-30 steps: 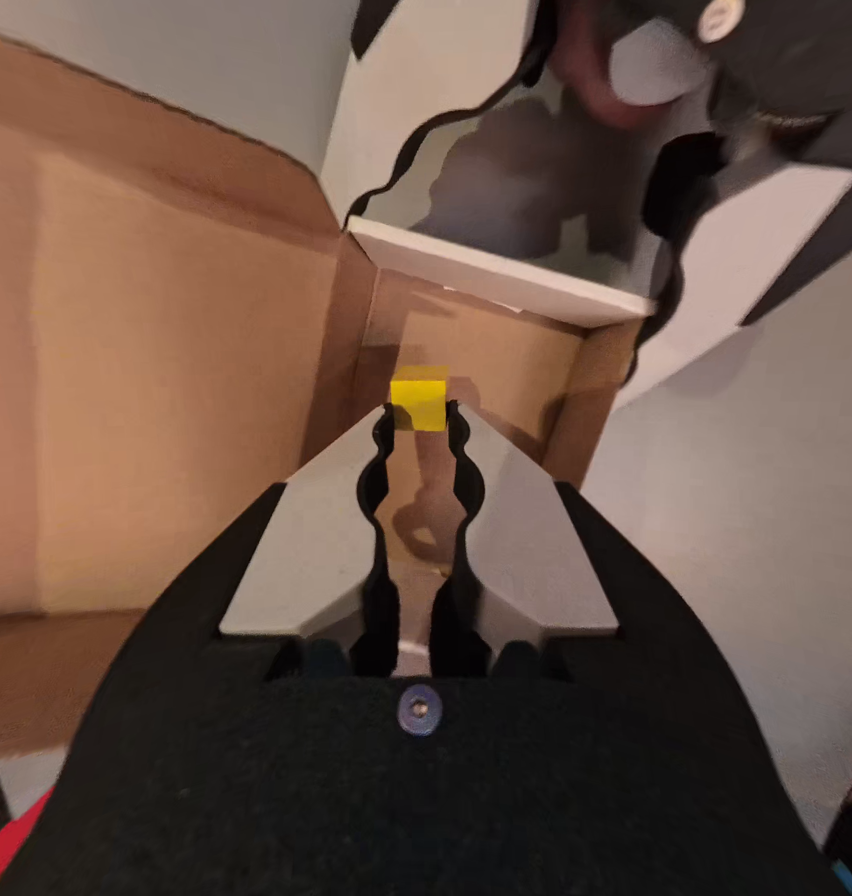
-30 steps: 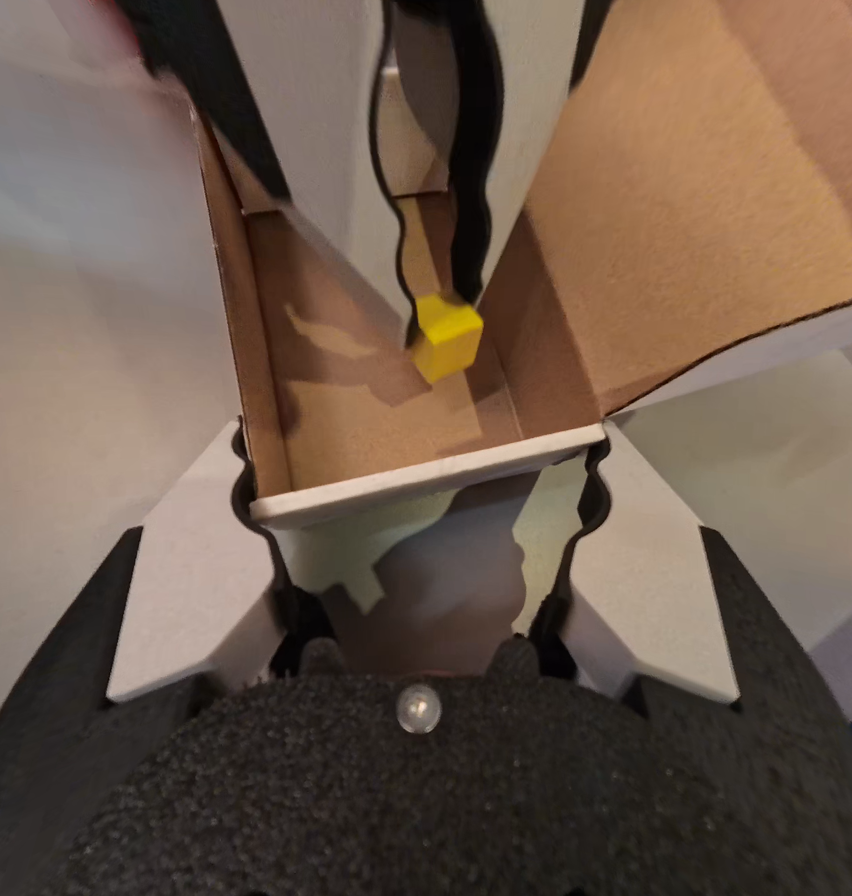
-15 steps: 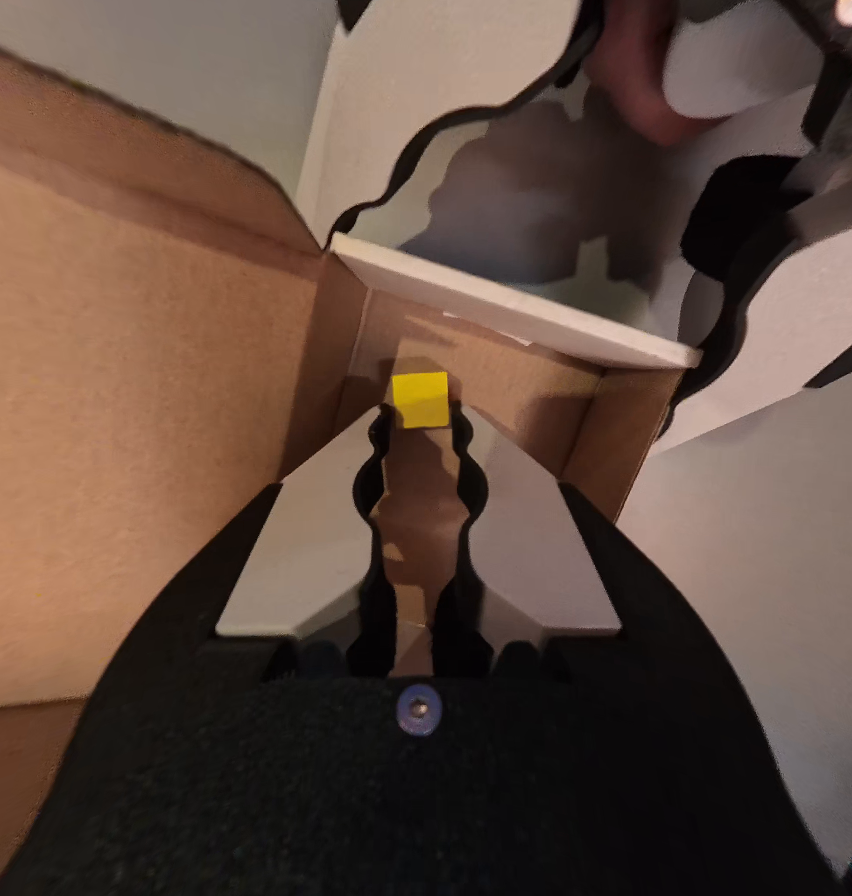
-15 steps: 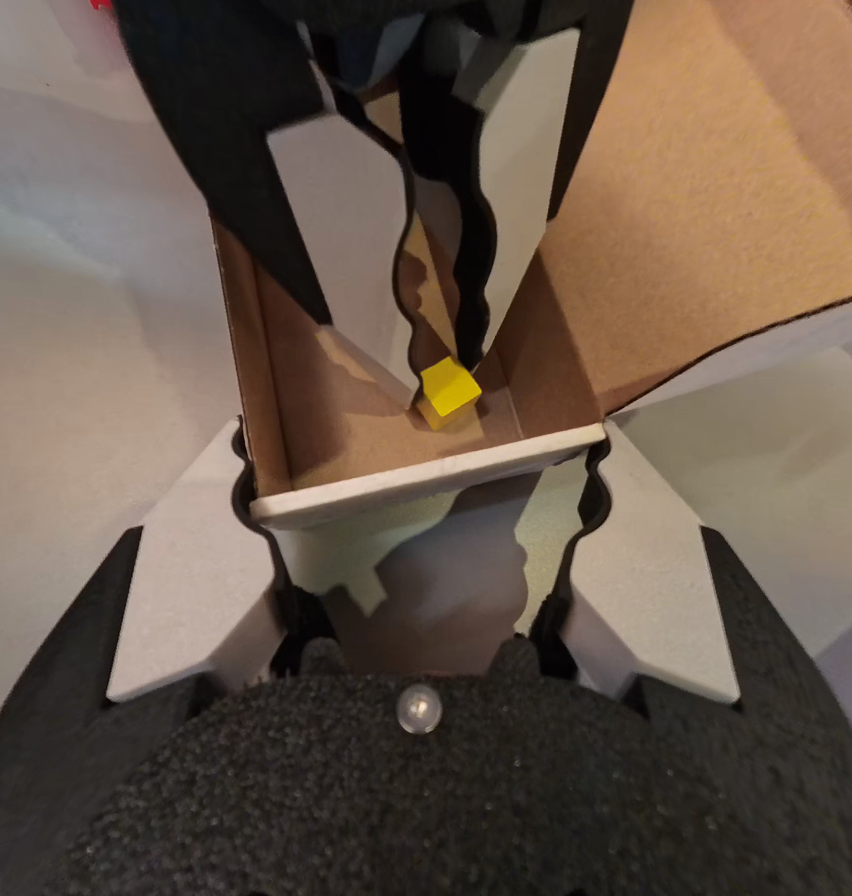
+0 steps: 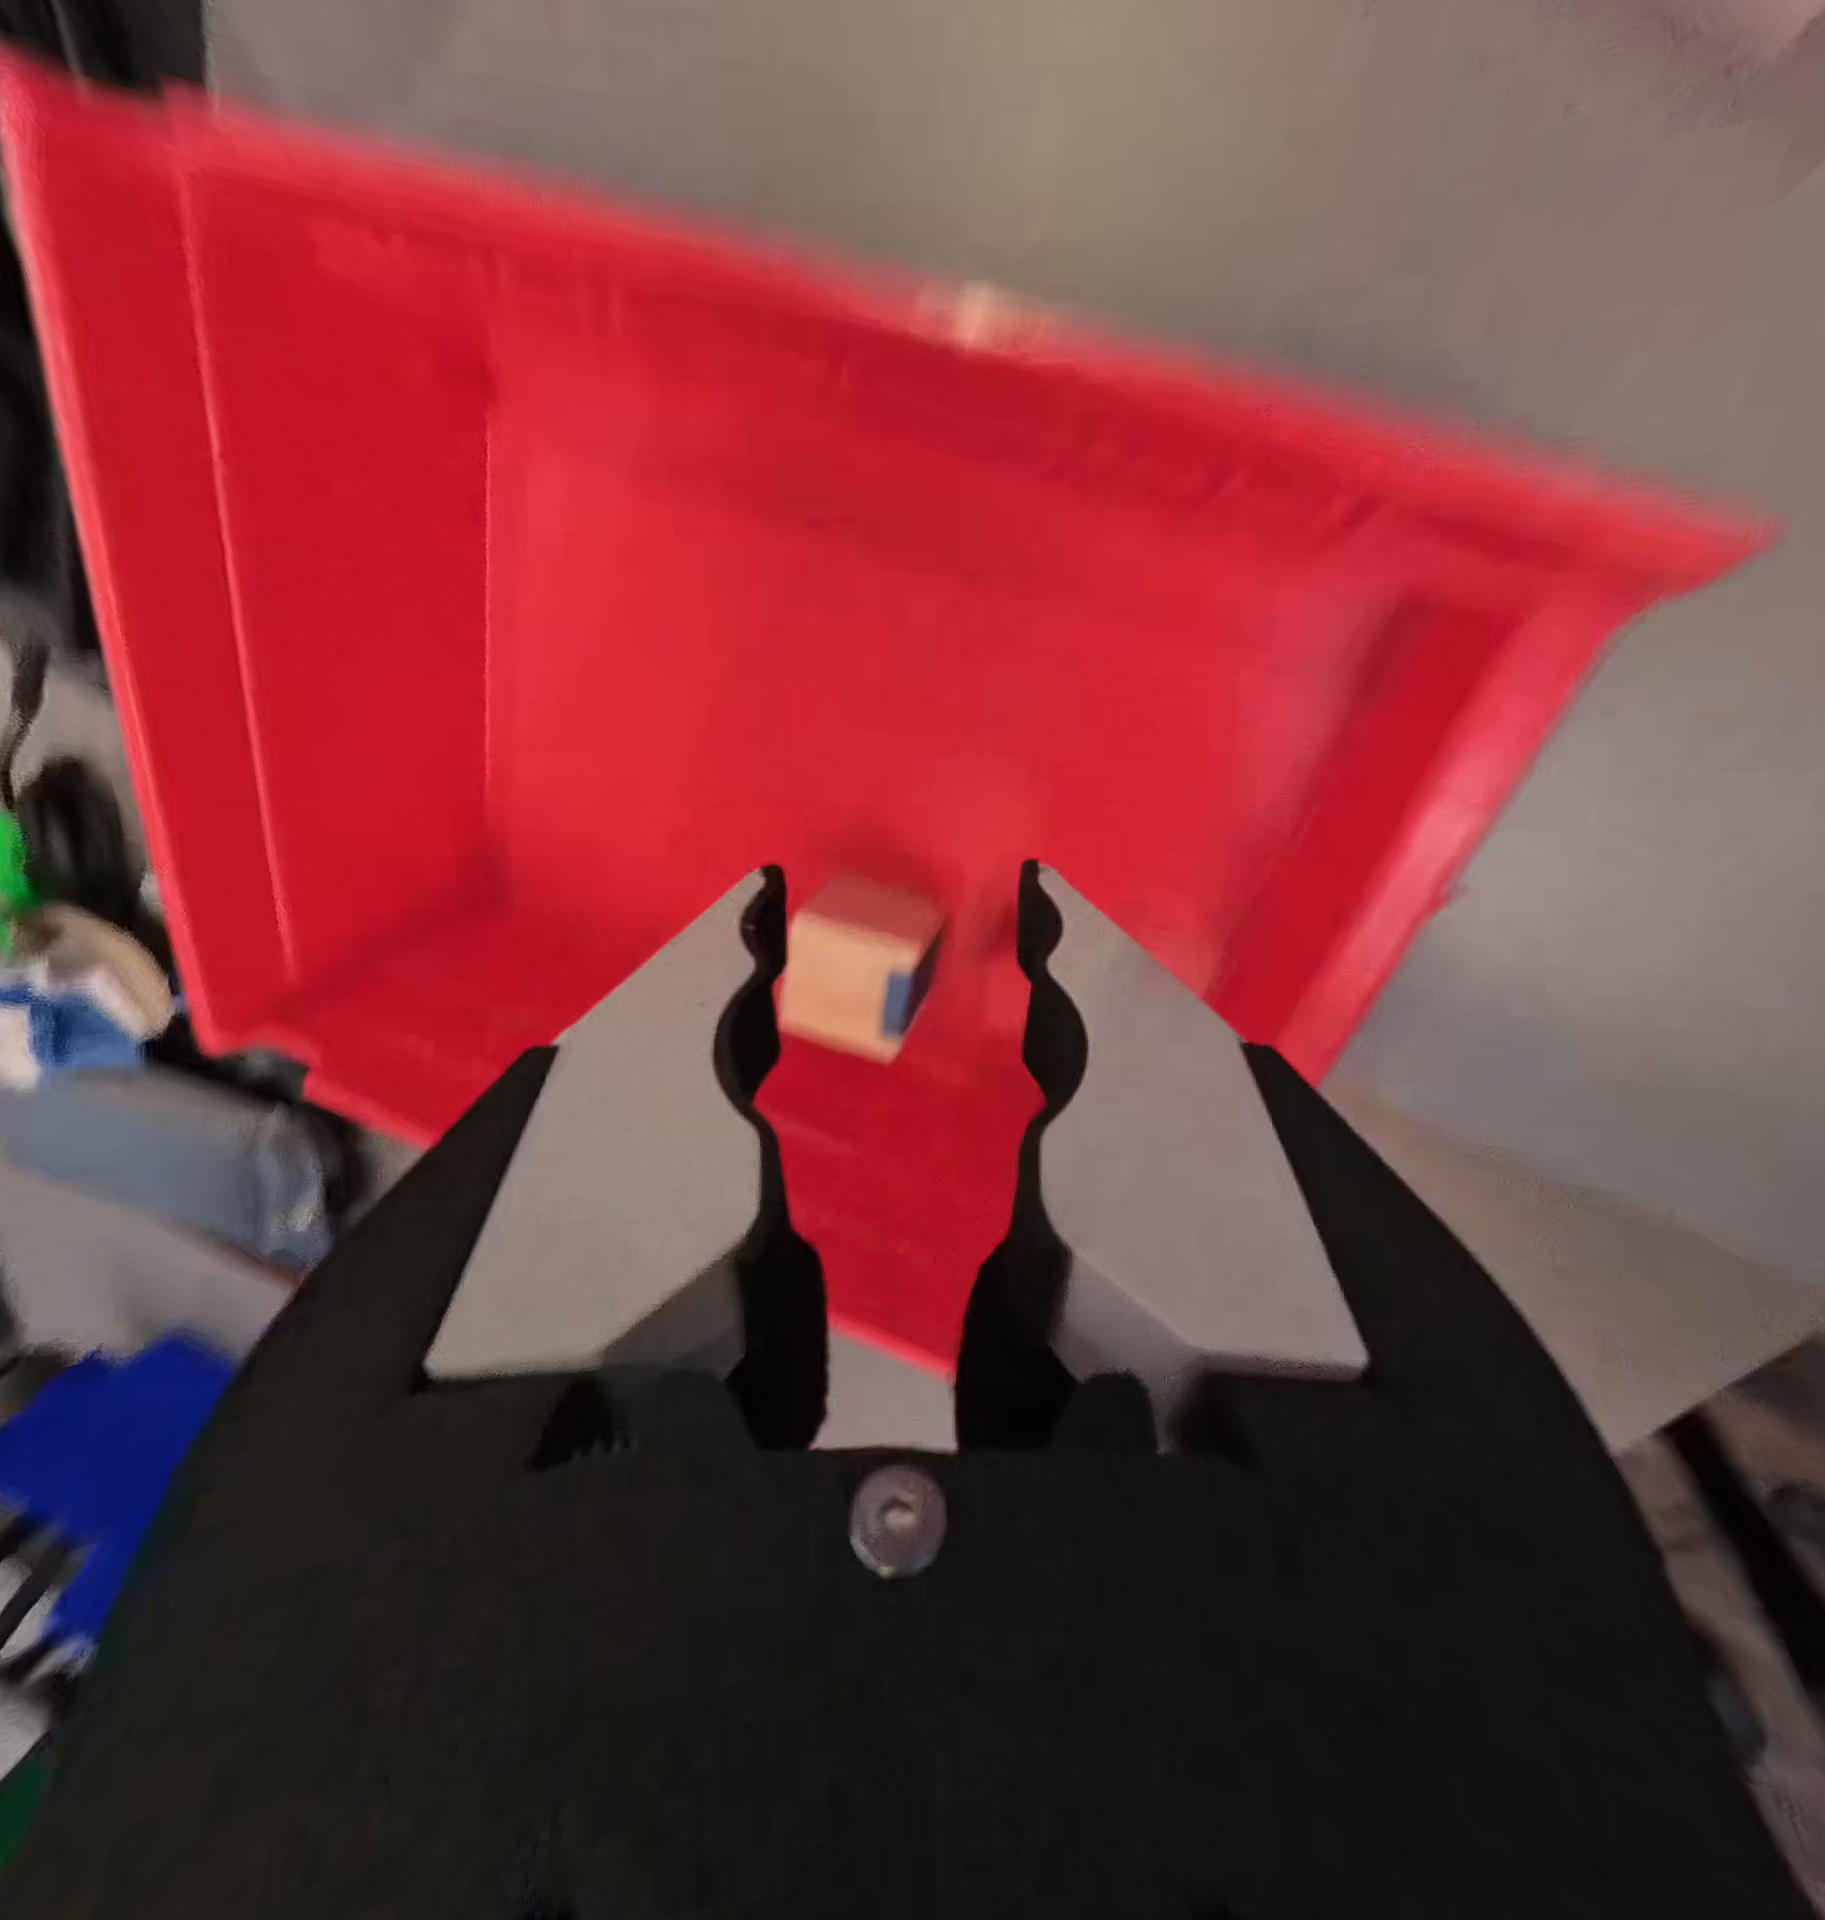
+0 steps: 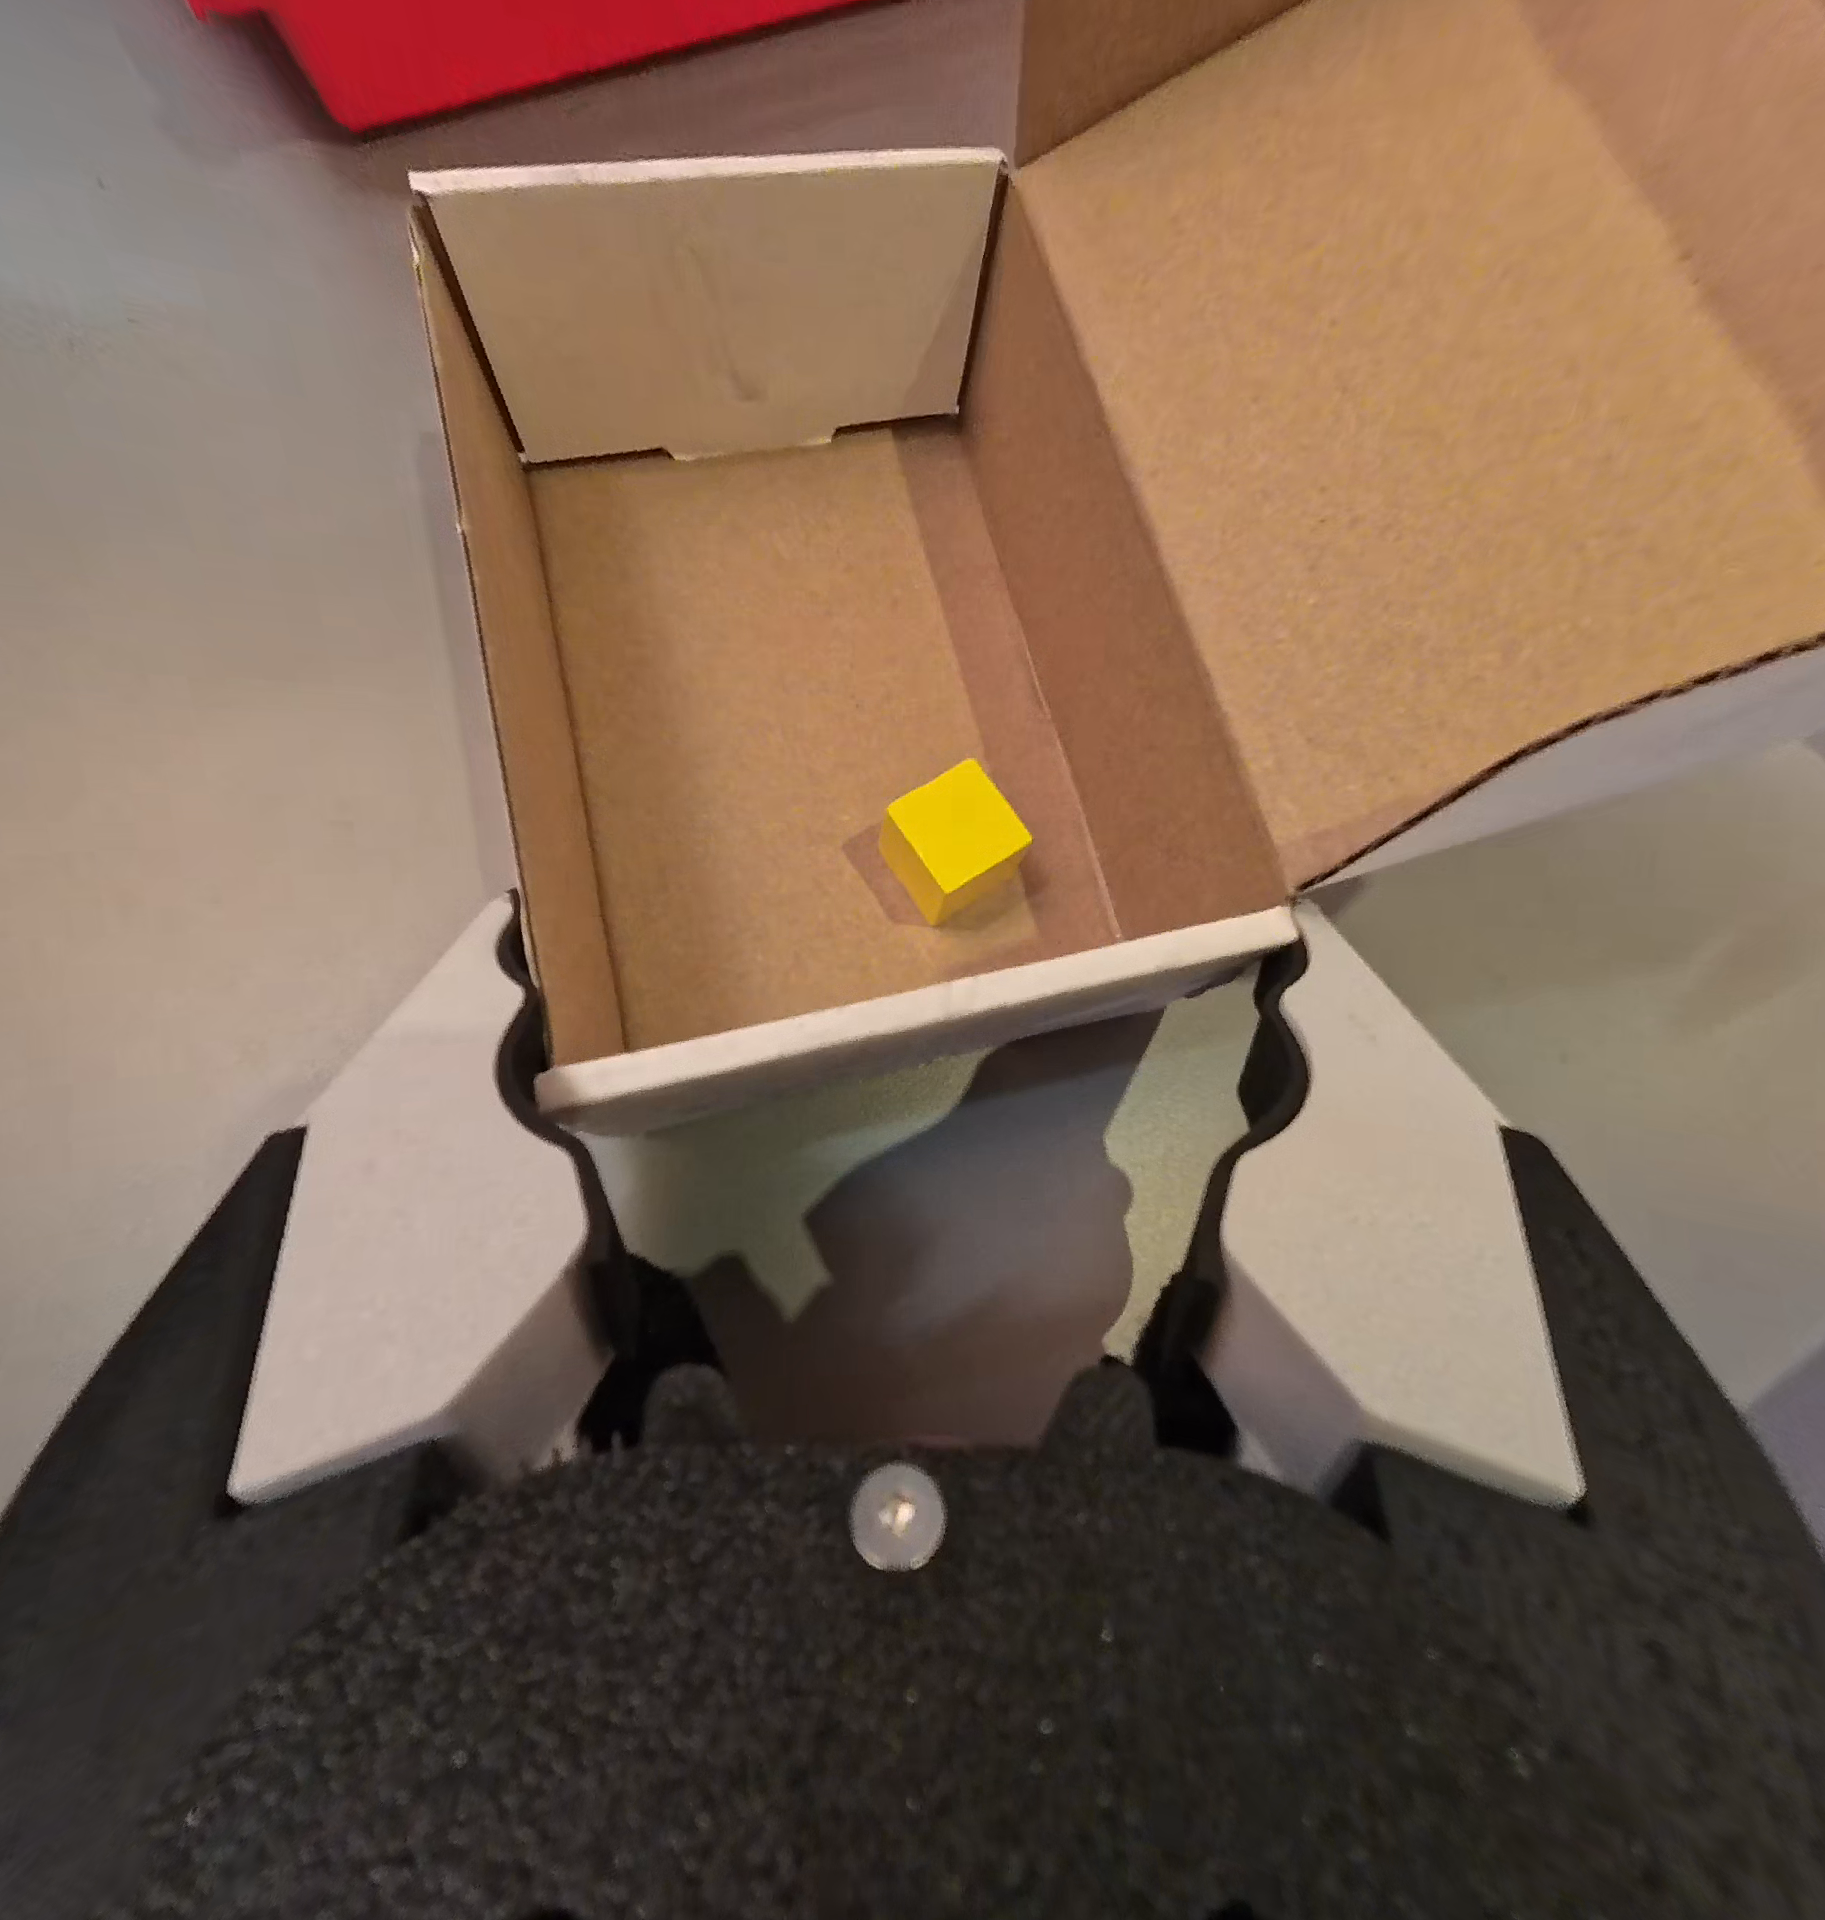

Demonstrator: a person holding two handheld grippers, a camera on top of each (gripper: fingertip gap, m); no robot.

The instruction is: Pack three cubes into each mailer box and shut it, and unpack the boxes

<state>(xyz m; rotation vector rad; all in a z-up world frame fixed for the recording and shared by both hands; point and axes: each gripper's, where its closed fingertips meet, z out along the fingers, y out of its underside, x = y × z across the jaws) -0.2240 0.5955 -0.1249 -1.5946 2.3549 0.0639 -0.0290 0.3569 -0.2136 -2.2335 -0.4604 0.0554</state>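
A white mailer box (image 6: pixel 742 312) stands open on the pale desk (image 6: pixel 160 623), its brown cardboard lid (image 6: pixel 1407 416) folded back to the right. 1 yellow cube (image 6: pixel 955 840) sits on the box floor, close to the near wall and nearer the lid side than the left wall, touching neither. The right gripper (image 6: pixel 900 997) has its jaws spread wide on either side of the box's near end: the left finger meets the near left corner, and the right finger lies just beside the near right corner, though contact there cannot be confirmed. Beyond the box's far wall, an edge of a red tray (image 6: pixel 492 52) shows at the top of the right wrist view.

In the left wrist view, heavily blurred, the left gripper (image 5: pixel 900 894) points into the red tray (image 5: pixel 887 582), its jaws apart and holding nothing. A second cube (image 5: pixel 858 971), showing a pale wood-coloured face, a reddish top and a blue side, rests on the tray floor just beyond the fingertips and close to the left finger; blur hides whether they touch. To the left of the tray lie blurred blue and green items (image 5: pixel 14 987) that cannot be identified.
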